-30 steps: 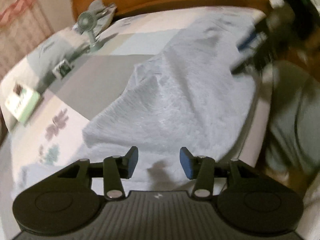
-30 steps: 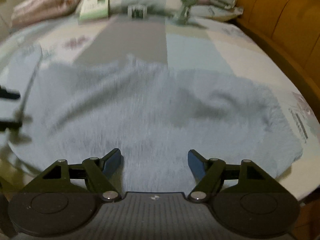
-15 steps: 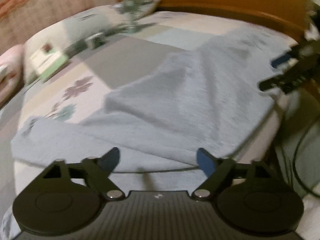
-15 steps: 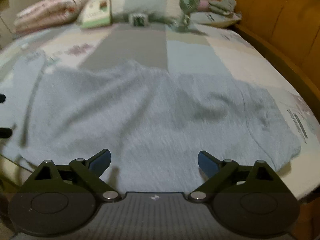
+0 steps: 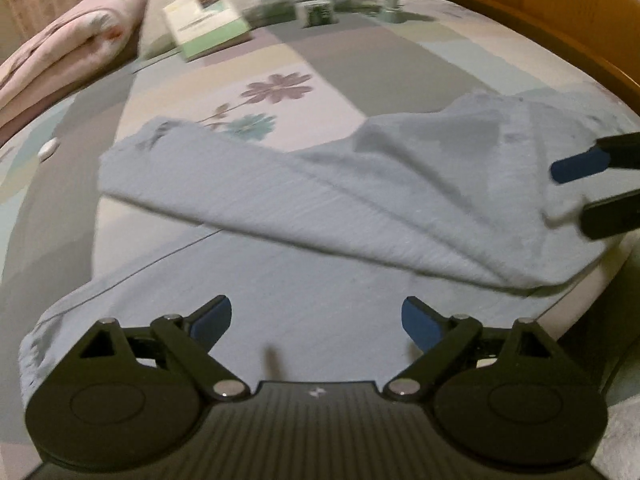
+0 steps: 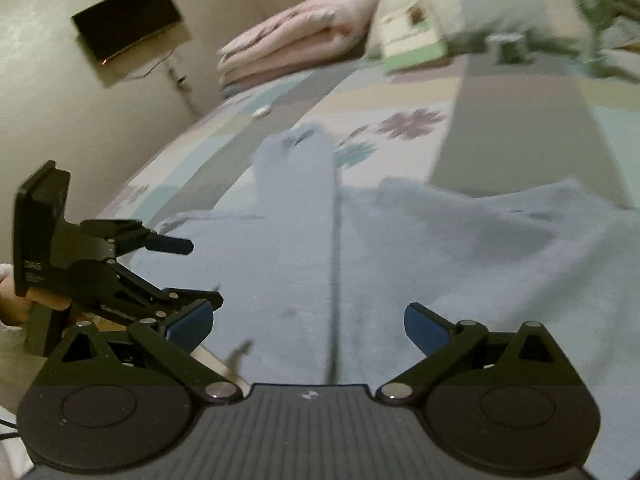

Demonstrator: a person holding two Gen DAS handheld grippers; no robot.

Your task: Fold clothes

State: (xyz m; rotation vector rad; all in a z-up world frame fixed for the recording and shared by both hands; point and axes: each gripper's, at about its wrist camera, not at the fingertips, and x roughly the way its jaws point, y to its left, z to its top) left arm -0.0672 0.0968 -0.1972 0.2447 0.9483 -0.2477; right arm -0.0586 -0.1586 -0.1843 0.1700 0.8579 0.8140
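Patchwork bed (image 5: 360,52) carries a pale blue garment (image 5: 360,200) spread near its front edge, one sleeve now folded across the body. Left tongs (image 5: 316,318) stand far wider than a second ago, gripping nothing. Right tongs (image 6: 308,320) are opening, also wider than before, empty above the cloth.

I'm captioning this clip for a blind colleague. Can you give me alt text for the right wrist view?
A light blue garment lies spread on a patchwork bedspread, one long part stretched away from the camera. The right gripper hangs over its near edge, jaws opening, nothing between them; the left gripper is at the left edge, also open. Folded pink bedding and a pillow lie beyond.
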